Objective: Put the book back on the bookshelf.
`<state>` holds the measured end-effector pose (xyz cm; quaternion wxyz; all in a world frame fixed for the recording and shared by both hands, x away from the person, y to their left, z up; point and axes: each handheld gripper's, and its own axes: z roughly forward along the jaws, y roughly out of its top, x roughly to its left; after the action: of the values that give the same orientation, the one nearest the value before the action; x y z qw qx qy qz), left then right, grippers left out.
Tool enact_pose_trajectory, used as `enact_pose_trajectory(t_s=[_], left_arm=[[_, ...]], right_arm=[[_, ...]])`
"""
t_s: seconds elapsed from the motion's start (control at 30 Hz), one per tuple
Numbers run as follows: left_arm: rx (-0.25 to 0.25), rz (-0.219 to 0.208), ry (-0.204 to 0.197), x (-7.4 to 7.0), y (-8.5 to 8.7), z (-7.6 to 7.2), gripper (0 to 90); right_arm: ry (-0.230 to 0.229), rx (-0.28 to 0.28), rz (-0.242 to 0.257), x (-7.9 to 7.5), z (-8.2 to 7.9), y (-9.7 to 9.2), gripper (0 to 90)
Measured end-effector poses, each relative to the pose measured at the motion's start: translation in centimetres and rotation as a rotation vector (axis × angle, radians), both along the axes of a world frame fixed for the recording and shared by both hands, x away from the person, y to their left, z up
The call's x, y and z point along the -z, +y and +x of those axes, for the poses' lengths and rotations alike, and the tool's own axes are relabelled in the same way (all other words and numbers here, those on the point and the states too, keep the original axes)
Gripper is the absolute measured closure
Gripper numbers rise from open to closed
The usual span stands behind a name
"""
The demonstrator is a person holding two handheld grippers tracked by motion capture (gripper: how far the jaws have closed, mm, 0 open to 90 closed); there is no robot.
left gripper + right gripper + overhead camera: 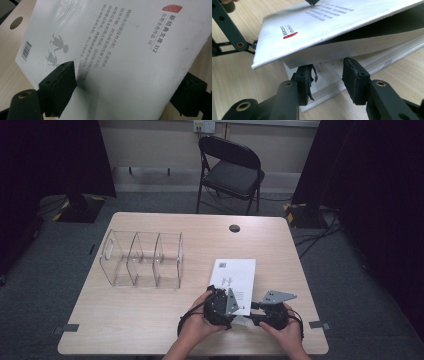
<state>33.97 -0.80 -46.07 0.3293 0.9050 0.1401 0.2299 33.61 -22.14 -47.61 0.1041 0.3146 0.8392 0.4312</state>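
Dark curtains and grey carpet ring the room, the first inspector reports; a folding chair (232, 170) stands behind the pale wooden bench (150, 320), and a clear three-bay organiser (142, 259) sits at its left.

"And the item in hand?" asks the second.

"A white paperback book (232, 275), on the near right of the bench, well apart from the organiser. Its cover (312, 32) is lifted off the page block (367, 50) at the near end."

"State of the claws?"

"The left claw (125, 87) is judged to be grasping the book: one pad presses on top of the cover and the other sits under its edge. The right claw (329, 75) is released, with its jaws standing apart at the corner of the page block and nothing pinched."

"Handling?"

"A fairly thick block, so likely moderate in weight. The matte cover is soft and bends under load, and loose pages sag and fan. Held by the cover alone, it would probably droop or crease."

"Recommended hold?"

"Across the full thickness, cover and pages together, near the spine where it is stiffest. That assessment is from appearance only."
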Motion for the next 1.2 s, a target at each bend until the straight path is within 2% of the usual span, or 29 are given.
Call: enact_pose_trajectory(t_s=[0.1,0.13,0.17,0.23,0.27,0.43,0.5,0.53,0.57,0.6,0.63,0.7,0.87,0.93,1.0,1.1,1.13,1.2], left_arm=[[0.004,0.009,0.004,-0.1,0.0,0.1,14.2],[-0.003,-0.007,0.006,0.0,-0.1,0.1,13.6],[0.003,0.009,0.008,-0.1,-0.1,0.1,12.8],[0.008,0.016,-0.001,-0.1,-0.4,0.2,10.8],[0.014,0.036,-0.004,-0.1,-0.7,0.2,7.7],[0.006,0.041,0.002,-0.1,-1.3,0.6,2.2],[-0.007,0.023,0.013,0.0,-1.4,0.8,1.2],[-0.003,0.034,0.004,0.0,-1.5,1.0,1.2],[-0.003,0.058,-0.009,0.0,-1.5,1.1,2.0],[-0.001,0.058,-0.021,0.0,-1.4,1.2,4.4],[0.004,0.057,-0.008,0.0,-1.3,1.3,5.9],[0.005,0.054,-0.013,-0.1,-1.2,1.4,6.7],[0.013,0.083,-0.023,0.0,-1.2,1.4,7.6],[0.011,0.079,-0.019,0.0,-1.2,1.4,8.1],[0.022,0.09,-0.02,-0.2,-1.1,1.4,10.7],[0.057,0.16,-0.074,-0.6,-1.2,1.1,20.3],[0.07,0.173,-0.086,-0.8,-1.1,1.0,24.4],[0.076,0.181,-0.084,-1.1,-1.0,1.0,26.0]], right_arm=[[-0.009,0.0,-0.002,-0.2,-0.1,0.0,59.2],[-0.012,0.003,-0.002,-0.3,-0.1,0.0,59.2],[-0.013,0.003,0.001,-0.3,-0.2,0.0,59.2],[-0.012,0.004,0.004,-0.4,-0.2,0.0,59.2],[-0.012,0.005,0.009,-0.5,-0.2,0.1,59.2],[-0.016,0.005,0.014,-0.7,-0.2,0.1,59.2],[-0.017,0.006,0.014,-0.8,-0.3,0.1,59.2],[-0.017,0.005,0.013,-0.8,-0.3,0.1,59.2],[-0.017,0.003,0.012,-0.8,-0.3,0.0,59.2],[-0.017,0.003,0.011,-0.9,-0.3,0.0,59.2],[-0.019,0.001,0.011,-0.9,-0.3,0.0,59.2],[-0.021,0.001,0.016,-1.0,-0.4,-0.1,59.2],[-0.002,-0.004,0.014,-0.7,-0.3,-0.1,58.9],[-0.002,-0.005,0.017,-0.6,-0.3,-0.1,58.5],[0.0,-0.01,0.024,-0.7,-0.2,-0.2,55.9],[0.003,-0.007,0.036,-0.6,0.0,-0.2,45.9],[0.011,-0.004,0.025,-0.5,0.0,-0.2,40.5],[0.009,0.003,0.006,-0.4,0.1,-0.2,38.4]])
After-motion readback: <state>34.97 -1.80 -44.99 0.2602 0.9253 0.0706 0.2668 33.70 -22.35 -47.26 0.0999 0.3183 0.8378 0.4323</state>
